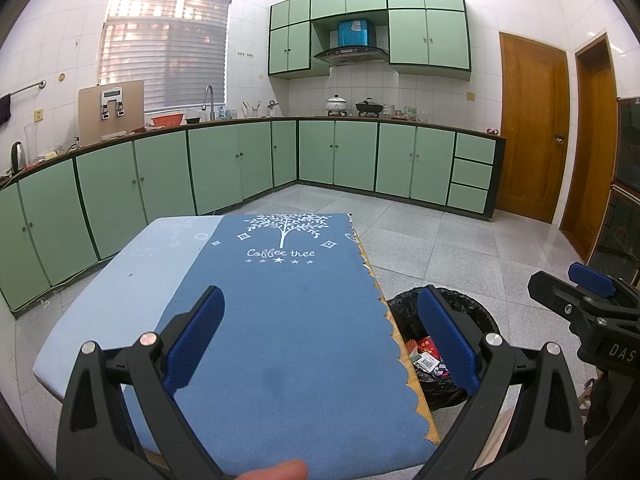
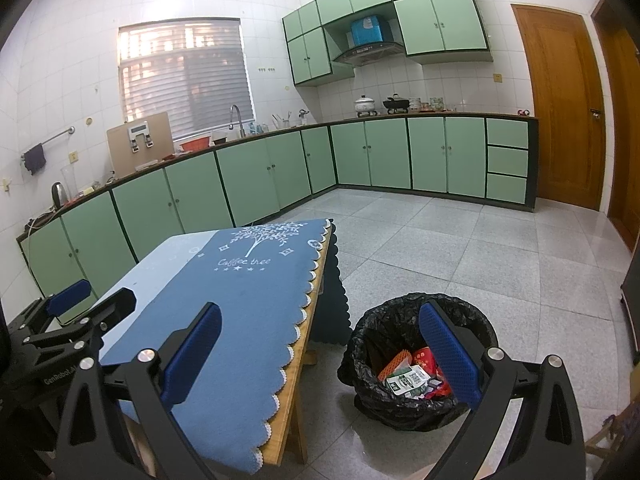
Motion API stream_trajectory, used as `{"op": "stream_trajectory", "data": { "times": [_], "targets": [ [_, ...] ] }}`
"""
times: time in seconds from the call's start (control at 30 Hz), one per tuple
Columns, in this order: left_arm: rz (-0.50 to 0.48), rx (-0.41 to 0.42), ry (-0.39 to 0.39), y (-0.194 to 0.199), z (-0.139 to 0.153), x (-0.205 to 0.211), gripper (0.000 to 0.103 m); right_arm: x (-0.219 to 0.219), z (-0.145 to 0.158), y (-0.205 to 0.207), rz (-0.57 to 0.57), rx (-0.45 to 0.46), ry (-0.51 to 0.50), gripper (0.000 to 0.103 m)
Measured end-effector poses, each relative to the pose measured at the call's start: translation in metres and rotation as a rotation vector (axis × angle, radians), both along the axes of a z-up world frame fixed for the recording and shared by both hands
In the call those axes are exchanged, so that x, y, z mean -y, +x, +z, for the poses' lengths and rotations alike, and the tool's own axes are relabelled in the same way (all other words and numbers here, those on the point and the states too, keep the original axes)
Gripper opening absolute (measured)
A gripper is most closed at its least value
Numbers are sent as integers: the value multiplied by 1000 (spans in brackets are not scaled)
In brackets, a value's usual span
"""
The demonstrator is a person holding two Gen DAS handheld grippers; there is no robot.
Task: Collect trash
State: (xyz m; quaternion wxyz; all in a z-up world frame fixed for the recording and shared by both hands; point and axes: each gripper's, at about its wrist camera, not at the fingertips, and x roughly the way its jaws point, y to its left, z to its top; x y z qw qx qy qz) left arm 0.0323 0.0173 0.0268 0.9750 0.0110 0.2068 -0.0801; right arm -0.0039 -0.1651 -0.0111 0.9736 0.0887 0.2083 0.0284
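Both grippers empty, jaws spread wide — the left gripper [image 1: 320, 336] over the blue cloth [image 1: 280, 320] at lower centre of its view, the right gripper [image 2: 320, 352] straddling the table edge [image 2: 296, 364] and the bin [image 2: 416, 360] at lower right. No loose trash shows on the cloth; the wrappers [image 2: 412, 372] lie inside the black-lined bin, so collecting looks finished or nearly so — next move, by this reading, is a check for strays. Count: two grippers, one table, one bin, several wrappers, exact number unclear.

A matt blue cloth [image 2: 240, 308] covers a bare wooden table [image 2: 298, 376]. The bin [image 2: 400, 404] wears a crinkled, glossy black plastic liner, with paper wrappers [image 2: 408, 380] inside. The floor [image 2: 480, 248] is polished speckled tile.
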Motion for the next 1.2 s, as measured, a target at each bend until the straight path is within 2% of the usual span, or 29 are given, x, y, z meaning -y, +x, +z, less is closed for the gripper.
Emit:
{"op": "stream_trajectory", "data": {
  "times": [1.2],
  "targets": [
    [1,0,1,0,1,0,94,1,0,2,0,0,2,97]
  ]
}}
